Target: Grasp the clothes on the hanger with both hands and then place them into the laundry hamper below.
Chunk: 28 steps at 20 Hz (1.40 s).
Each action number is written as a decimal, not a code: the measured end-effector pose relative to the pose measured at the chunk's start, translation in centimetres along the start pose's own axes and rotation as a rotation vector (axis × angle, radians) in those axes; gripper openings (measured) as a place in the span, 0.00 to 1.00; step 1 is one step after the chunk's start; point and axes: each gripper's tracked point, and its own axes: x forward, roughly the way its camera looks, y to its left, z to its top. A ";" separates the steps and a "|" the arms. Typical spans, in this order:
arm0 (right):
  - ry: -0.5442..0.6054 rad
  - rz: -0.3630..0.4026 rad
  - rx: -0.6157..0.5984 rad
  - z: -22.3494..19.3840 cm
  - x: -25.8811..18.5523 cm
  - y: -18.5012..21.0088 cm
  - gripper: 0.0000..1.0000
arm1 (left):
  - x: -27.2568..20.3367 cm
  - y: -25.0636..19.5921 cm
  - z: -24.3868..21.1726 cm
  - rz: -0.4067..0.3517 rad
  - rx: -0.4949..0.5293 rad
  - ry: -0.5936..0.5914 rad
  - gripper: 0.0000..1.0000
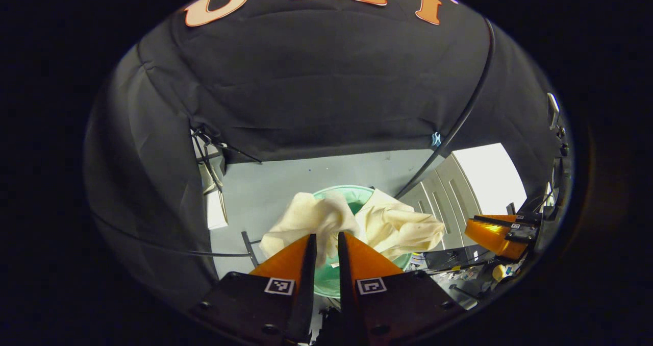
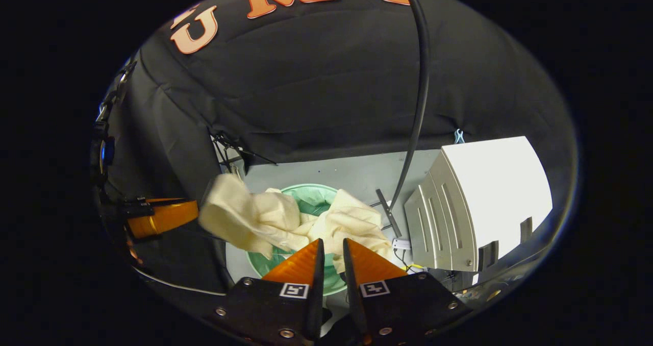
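A cream garment (image 1: 393, 223) hangs bunched between both grippers, right over the round green laundry hamper (image 1: 347, 189) on the floor. My left gripper (image 1: 326, 236) is shut on one end of the cloth, which spills out past its fingertips. In the right gripper view, my right gripper (image 2: 331, 241) is shut on the garment (image 2: 255, 216) above the hamper (image 2: 311, 193). The cloth stretches left from there to the left gripper (image 2: 163, 217). The right gripper (image 1: 497, 233) also appears at the right of the left gripper view, beside the cloth's far end.
A white ribbed cabinet (image 2: 484, 193) stands on the grey floor (image 2: 347, 175) right of the hamper. A black bent tube (image 2: 418, 106) runs down in front of the cloth wall. A thin black frame leg (image 2: 385, 205) lies beside the hamper. Cables and small clutter (image 1: 474, 272) sit near the cabinet.
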 end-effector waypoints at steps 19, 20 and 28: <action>-0.101 0.029 -0.050 2.5 -9.4 -6.0 0.94 | -10.7 -4.3 3.2 0.126 -0.100 -0.192 0.98; -0.109 0.030 -0.060 2.7 -9.8 -6.2 0.94 | -11.4 -4.4 3.2 0.133 -0.104 -0.200 0.98; -0.219 0.036 -0.110 7.4 -15.9 -8.0 0.94 | -19.5 -6.7 8.0 0.152 -0.122 -0.381 0.98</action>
